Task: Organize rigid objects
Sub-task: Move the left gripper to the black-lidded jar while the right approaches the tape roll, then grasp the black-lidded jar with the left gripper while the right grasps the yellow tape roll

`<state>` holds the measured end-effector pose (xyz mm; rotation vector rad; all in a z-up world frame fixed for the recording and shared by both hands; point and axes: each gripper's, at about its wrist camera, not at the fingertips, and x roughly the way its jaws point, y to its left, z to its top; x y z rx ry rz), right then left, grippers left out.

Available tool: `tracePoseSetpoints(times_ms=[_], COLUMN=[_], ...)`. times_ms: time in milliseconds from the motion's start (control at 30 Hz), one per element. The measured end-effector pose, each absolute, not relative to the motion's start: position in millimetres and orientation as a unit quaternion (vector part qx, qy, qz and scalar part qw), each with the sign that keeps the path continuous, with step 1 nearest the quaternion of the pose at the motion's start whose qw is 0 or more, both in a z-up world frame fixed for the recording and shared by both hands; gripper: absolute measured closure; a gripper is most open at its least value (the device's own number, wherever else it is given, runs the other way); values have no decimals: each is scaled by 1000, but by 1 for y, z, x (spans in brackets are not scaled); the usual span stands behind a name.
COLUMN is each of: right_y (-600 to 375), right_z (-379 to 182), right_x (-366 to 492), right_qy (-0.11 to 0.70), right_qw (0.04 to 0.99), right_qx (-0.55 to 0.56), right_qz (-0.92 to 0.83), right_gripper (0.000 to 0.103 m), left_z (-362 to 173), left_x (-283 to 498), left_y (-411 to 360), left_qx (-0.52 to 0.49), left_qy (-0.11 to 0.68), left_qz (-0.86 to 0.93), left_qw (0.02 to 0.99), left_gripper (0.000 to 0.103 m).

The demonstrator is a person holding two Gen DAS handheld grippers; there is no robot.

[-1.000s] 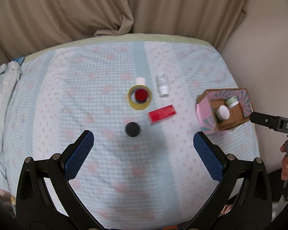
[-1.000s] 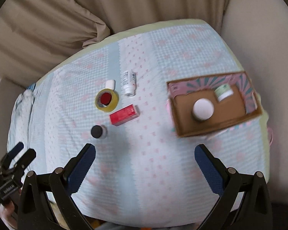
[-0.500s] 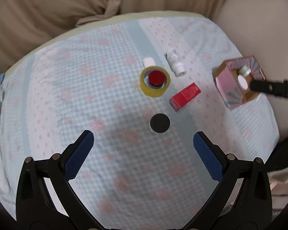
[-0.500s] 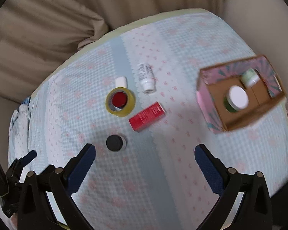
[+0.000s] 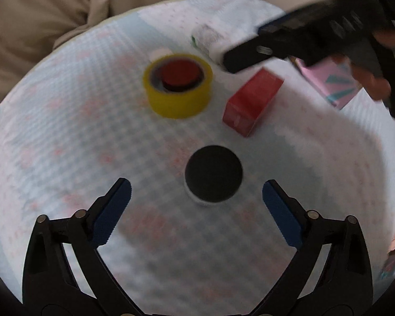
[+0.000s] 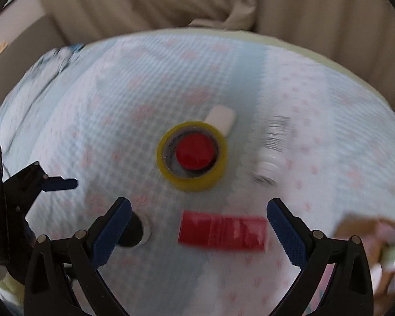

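Note:
A black-lidded jar (image 5: pixel 213 177) stands on the checked cloth just ahead of my open left gripper (image 5: pixel 196 196); it also shows in the right wrist view (image 6: pixel 133 231). A red box (image 6: pixel 221 233) lies between the fingers of my open right gripper (image 6: pixel 198 220), also seen from the left wrist (image 5: pixel 252 102). A yellow tape roll (image 5: pixel 178 85) holds a red-lidded jar (image 5: pixel 180 73); both show in the right wrist view too, roll (image 6: pixel 192 155) and jar (image 6: pixel 194 150). A white bottle (image 6: pixel 272 147) lies to the right.
A small white capsule-shaped piece (image 6: pixel 220 118) lies behind the tape roll. The pink cardboard box (image 5: pixel 334 81) sits at the right edge of the bed, also at the lower right of the right wrist view (image 6: pixel 371 239). Beige curtains (image 6: pixel 197 0) hang behind.
Both grippers have come down close to the cloth. The left one now sits over the black-lidded jar, the right one over the red box, away from the cardboard box.

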<state>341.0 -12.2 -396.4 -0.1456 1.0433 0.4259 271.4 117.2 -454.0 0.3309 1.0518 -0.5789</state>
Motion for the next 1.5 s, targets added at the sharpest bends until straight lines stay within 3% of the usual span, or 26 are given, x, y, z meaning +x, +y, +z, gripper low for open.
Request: tracePoseSetpoints(times_ms=[133,467,533,567,667,1133,1500], right_y=[1,35,39,40,45,52,39], right_z=[-433,-468,-470,-470,-469,-460,-389], right_x=[368,401,407,409,413,406,371], right_qy=[508,511,507,504,499,485,461], right_qw=[825,807,810,812,813,821,845], right_qx=[-89,-153,-161,-162,-166,-177,-153], right_qz=[229,254,248,247,251,244,222], right_gripper=[0,0,0,0,6,7,7], left_z=[-486,-498,-497,-497,-495,-474,-401], left_x=[274,269,269,271,273,280,261], left_y=[103,91,90,90,92,106,123], left_qx=[163,166,168,169,158,151,118], left_qy=[491,474,470,470,475,472,460], left_qz=[-281,-301,-300,-298,-305,-297,-267], left_qw=[809,811,813,814,811,816,839], left_gripper=[18,34,48,49,49,50,50])
